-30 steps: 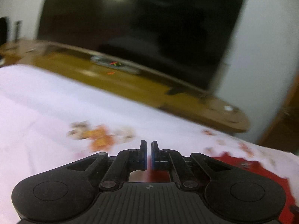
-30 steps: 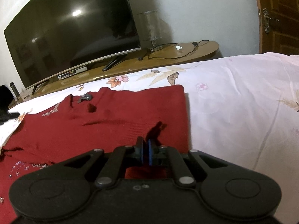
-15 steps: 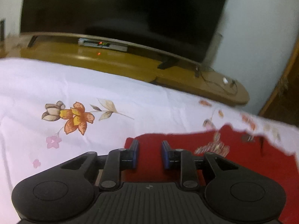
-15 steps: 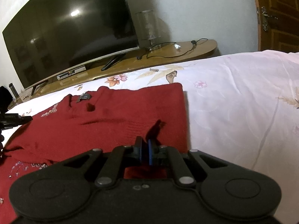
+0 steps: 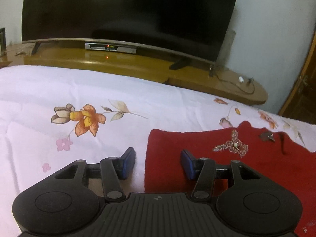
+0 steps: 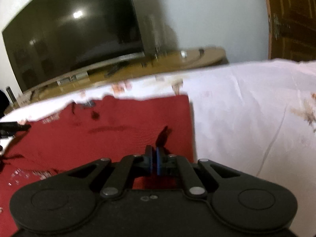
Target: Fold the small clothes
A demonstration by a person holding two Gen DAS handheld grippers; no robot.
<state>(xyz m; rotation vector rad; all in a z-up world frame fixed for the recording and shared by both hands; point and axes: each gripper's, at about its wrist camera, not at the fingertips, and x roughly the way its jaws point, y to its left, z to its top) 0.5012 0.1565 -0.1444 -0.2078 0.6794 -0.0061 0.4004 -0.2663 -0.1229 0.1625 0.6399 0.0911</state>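
Between the wide-spread fingers of the left hand-held gripper (image 5: 158, 163) lies the left edge of the red sweater (image 5: 227, 158), flat on the floral bed sheet (image 5: 118, 90). Right hand-held gripper (image 6: 153, 161): fingers nearly together, pinching a fold of sweater near its right edge.

A bed (image 5: 98, 86) with a white flower sheet holds a red sweater (image 5: 246, 167). The sweater lies flat, under and right of the left tool (image 5: 158, 163).
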